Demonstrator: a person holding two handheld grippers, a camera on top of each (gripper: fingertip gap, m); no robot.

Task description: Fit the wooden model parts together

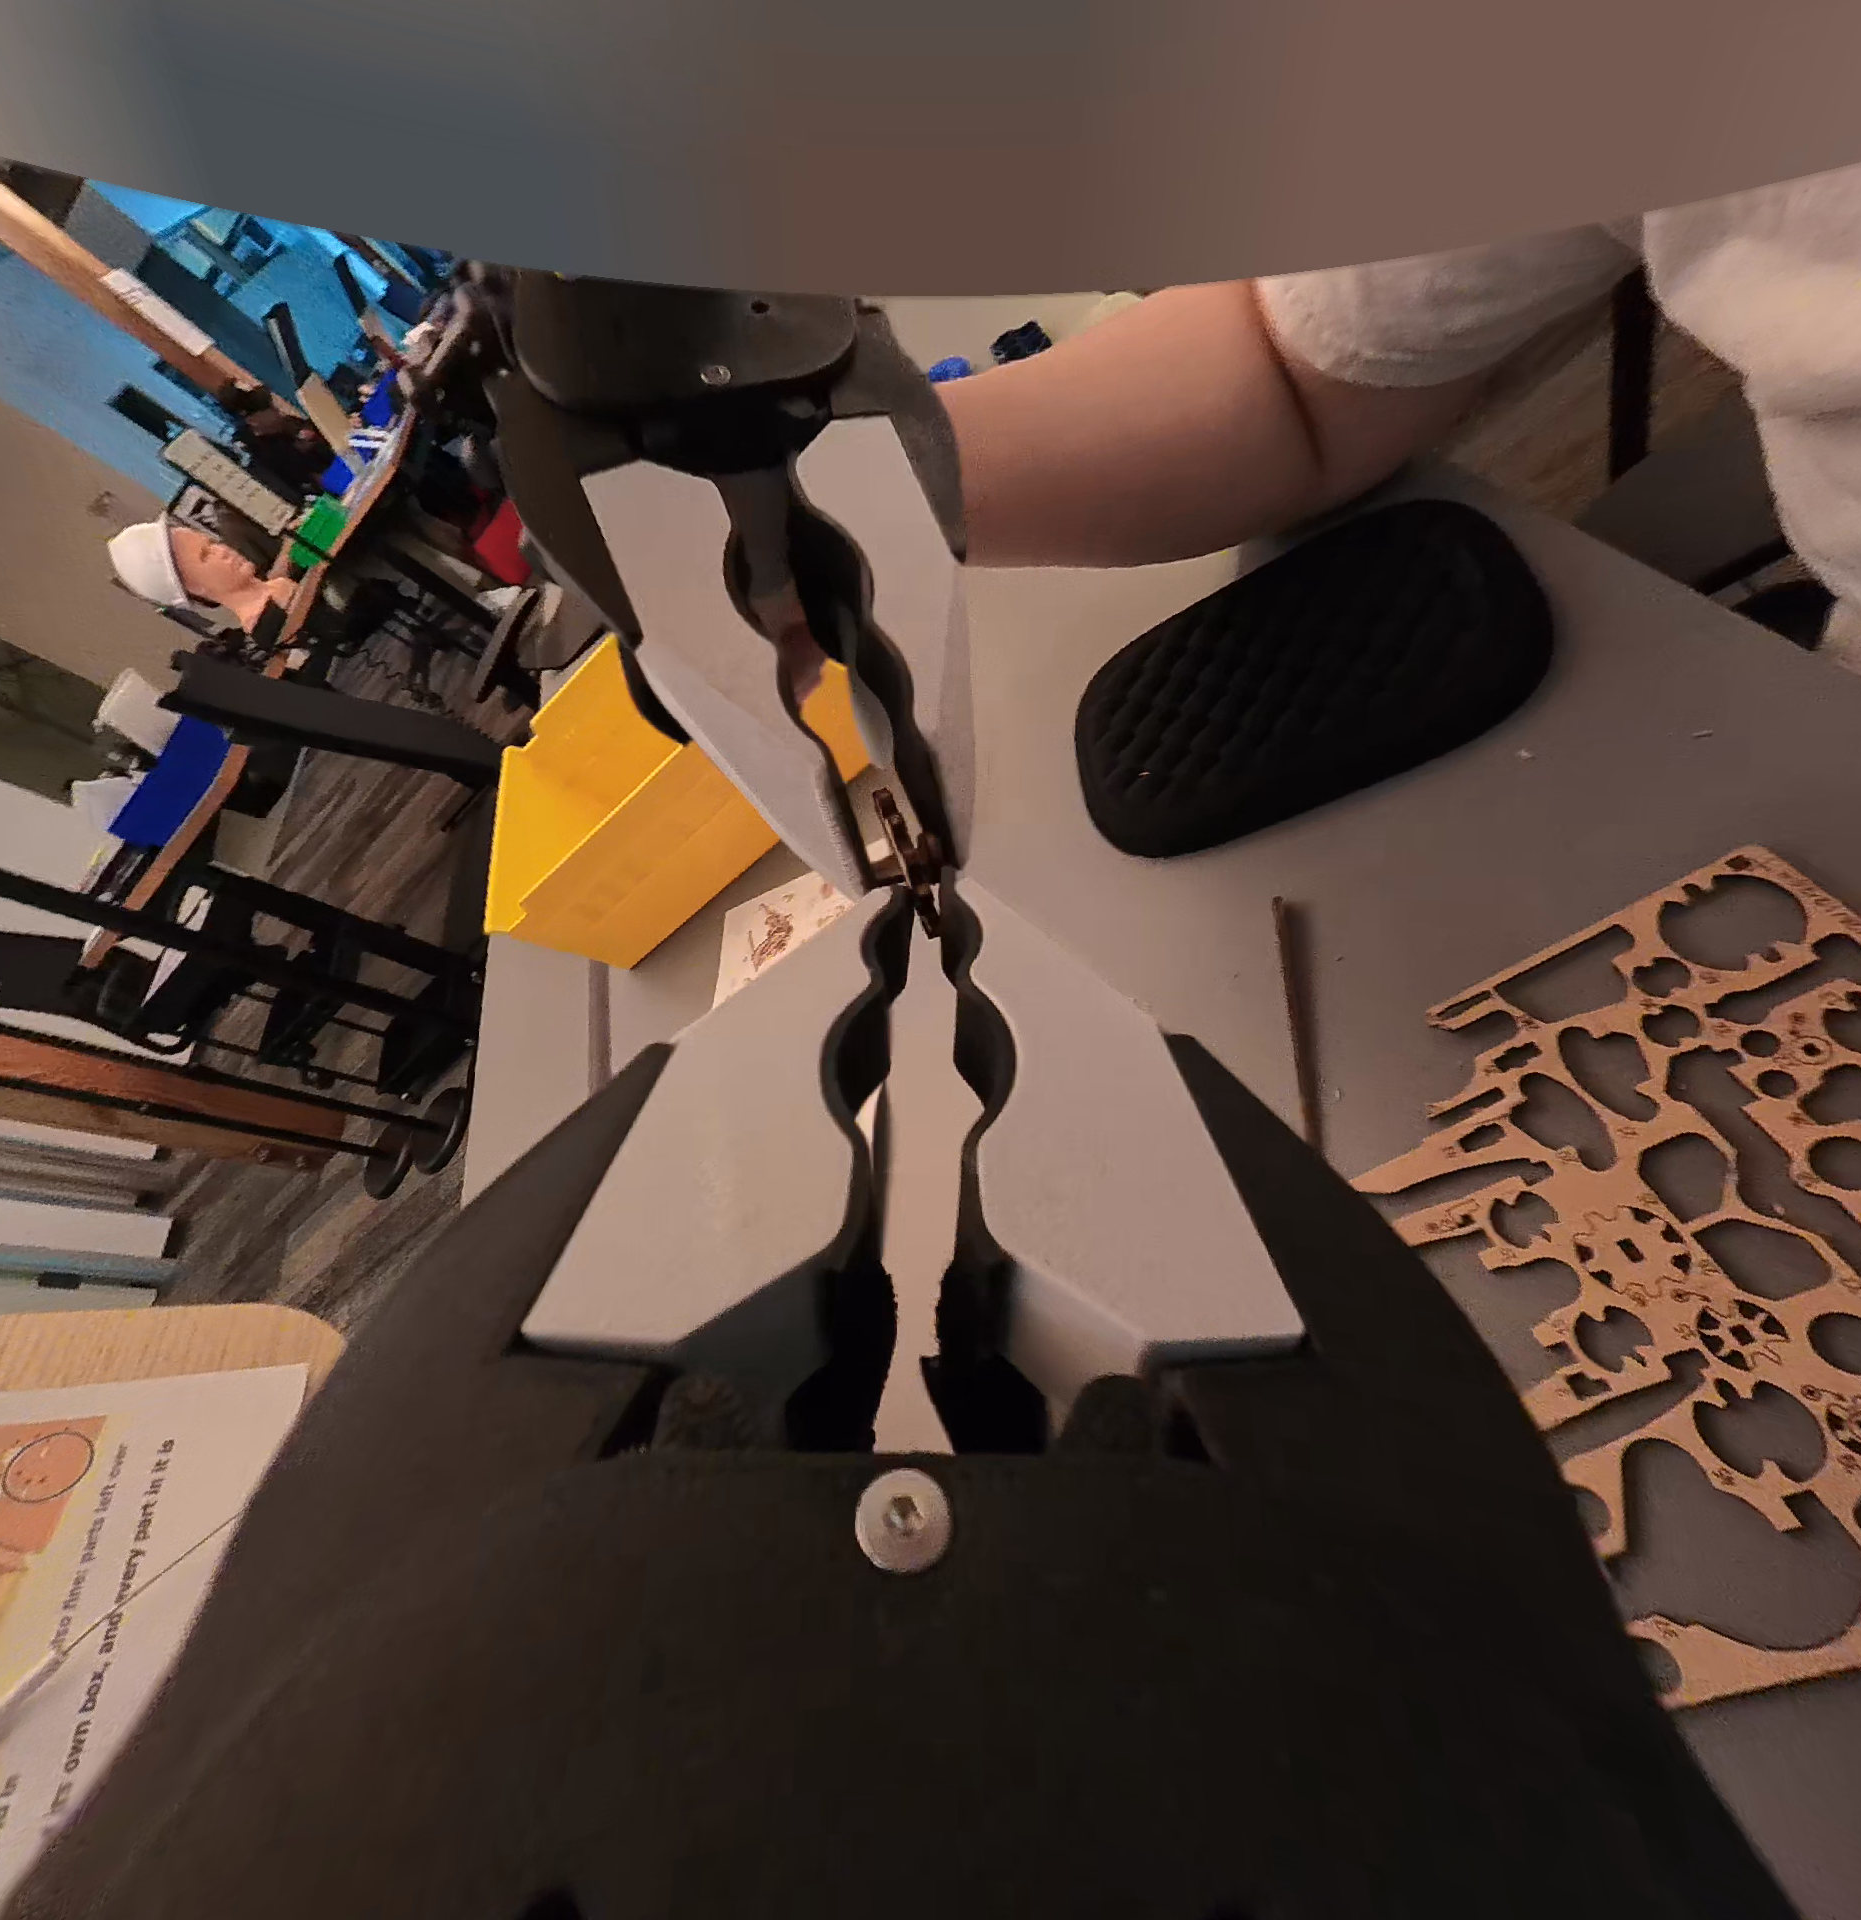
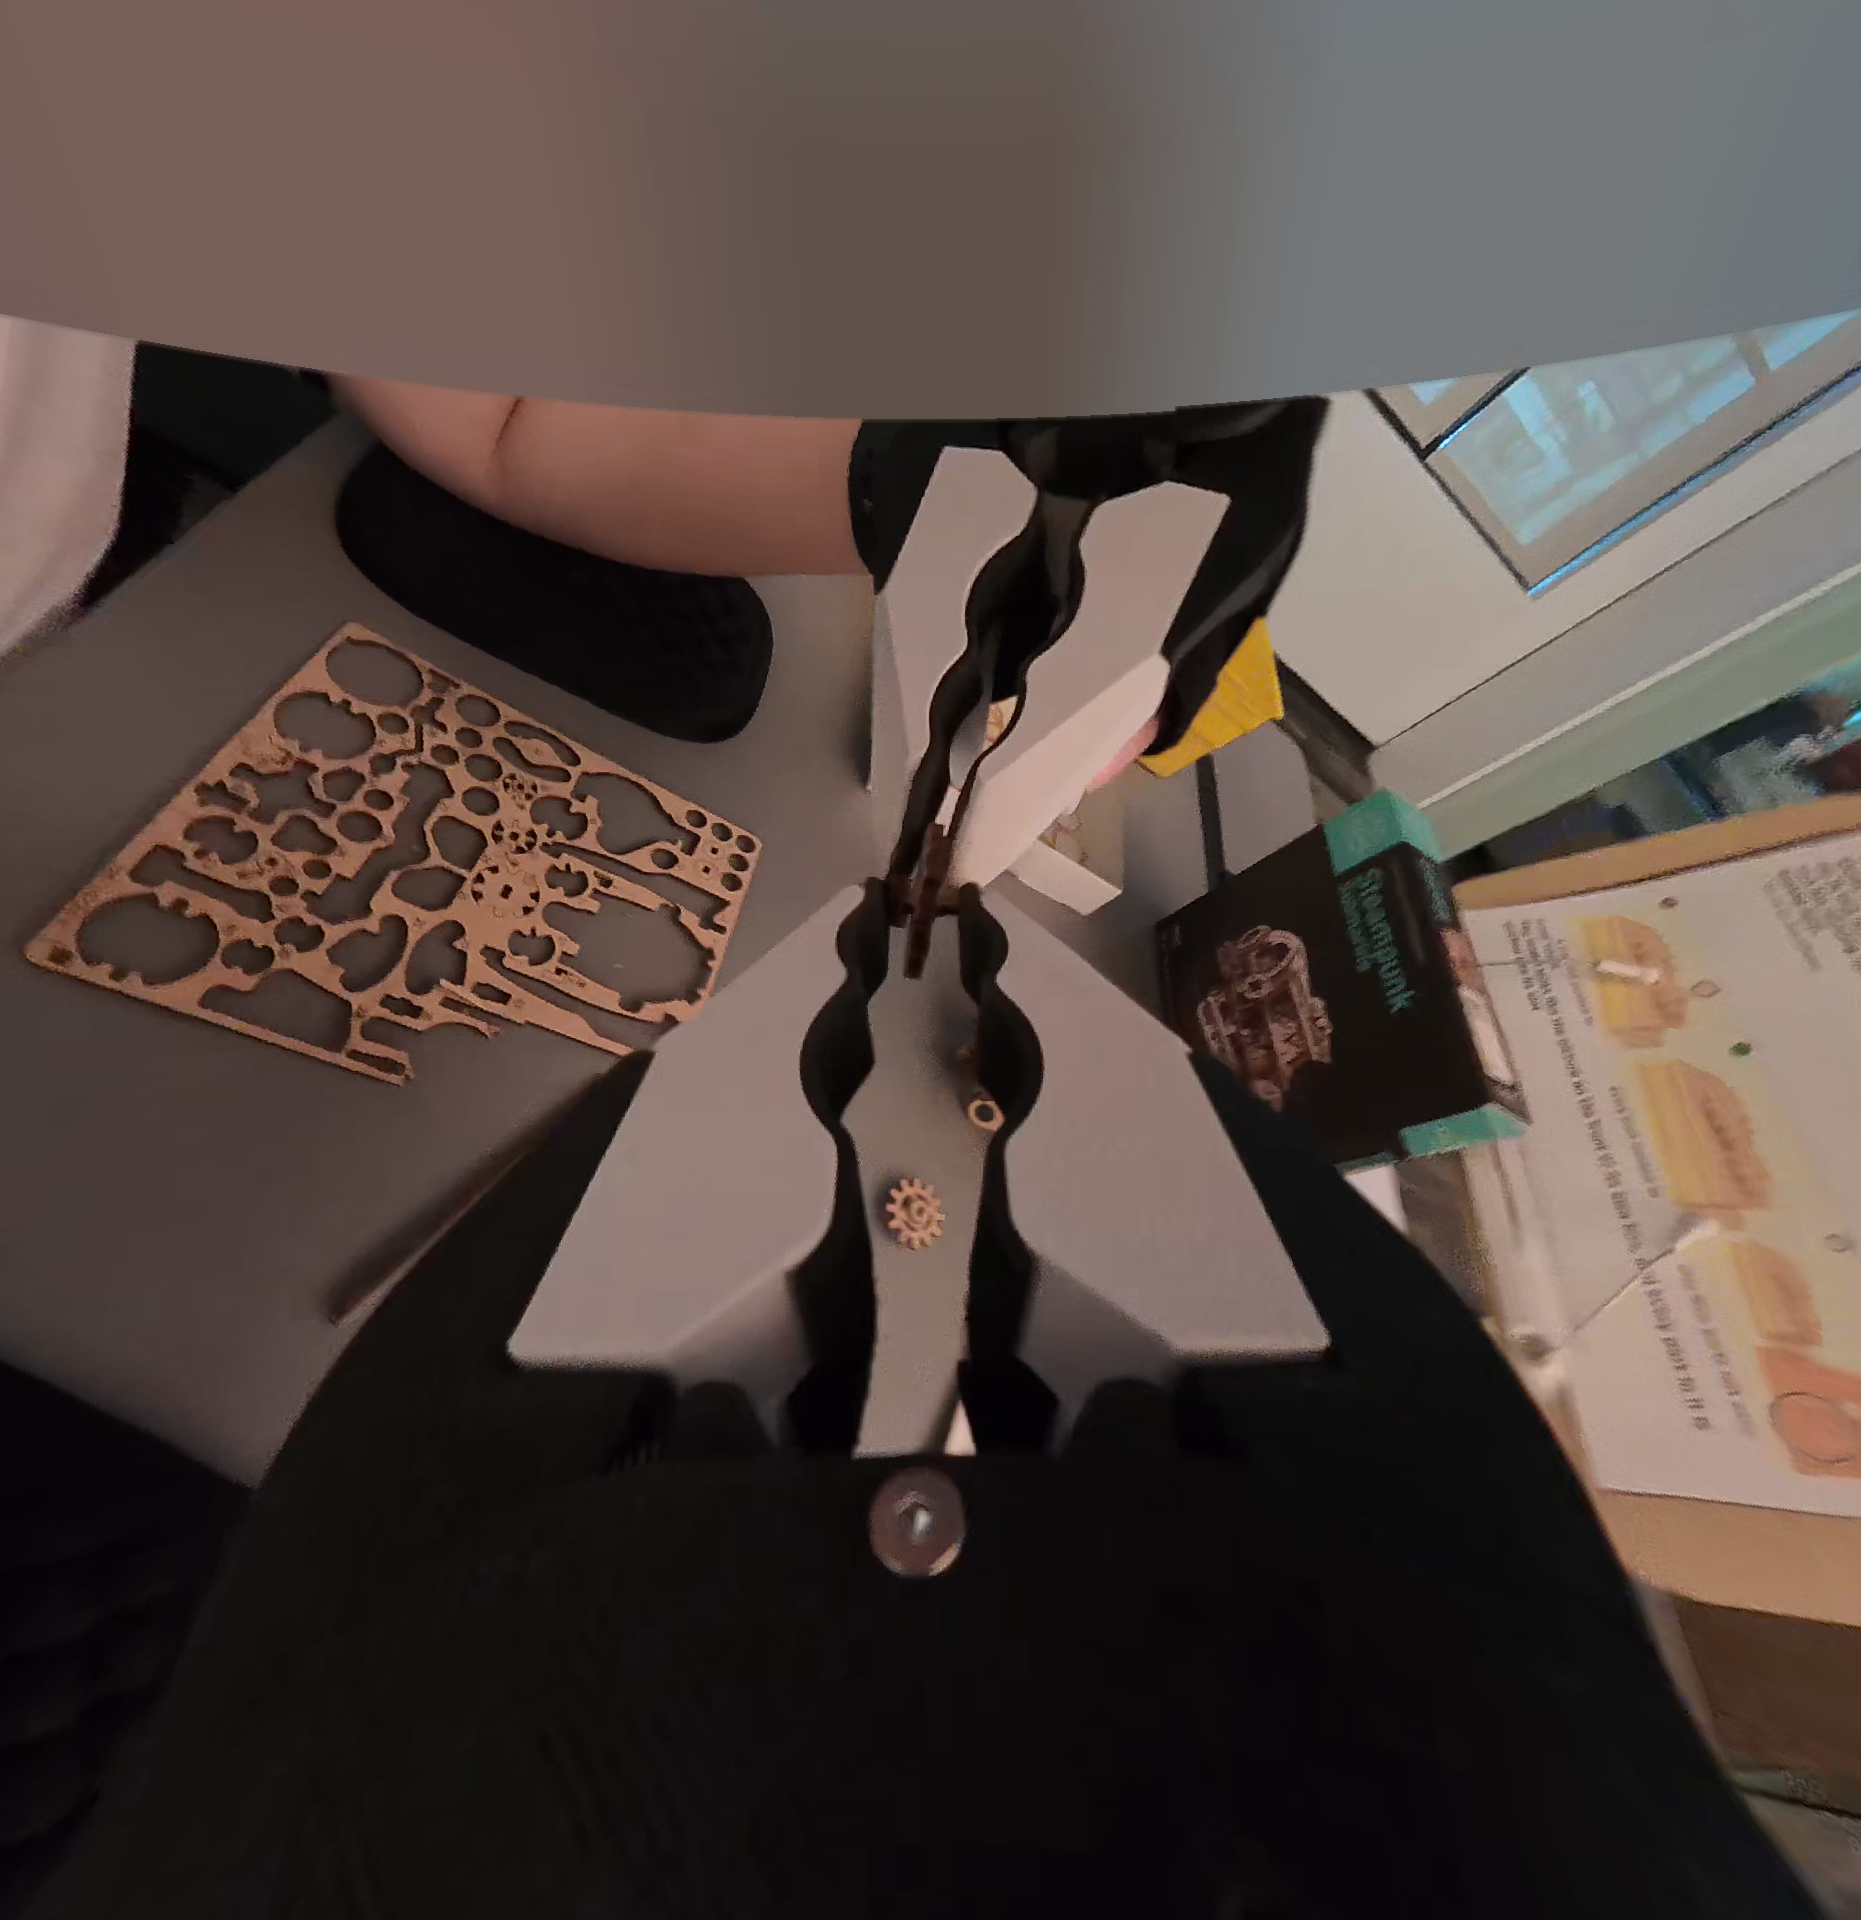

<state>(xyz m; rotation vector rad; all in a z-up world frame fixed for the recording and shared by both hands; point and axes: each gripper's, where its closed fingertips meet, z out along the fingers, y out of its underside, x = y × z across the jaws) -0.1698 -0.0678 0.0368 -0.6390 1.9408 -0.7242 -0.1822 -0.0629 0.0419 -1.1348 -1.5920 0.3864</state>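
I have both grippers tip to tip above the grey table point(image 1: 1165, 790). My left gripper point(image 1: 921, 914) is pinched nearly closed on a small dark wooden piece point(image 1: 924, 906); my right gripper point(image 2: 921, 914), entering the left view from 12 o'clock, is likewise closed on a second piece point(image 1: 898, 836). The two pieces touch at the fingertips, held there, I judge, for pressing one into the other. The punched-out wooden sheet point(image 1: 1674, 1226) lies at 3 o'clock; a loose gear point(image 2: 915, 1211) waits on the table below.
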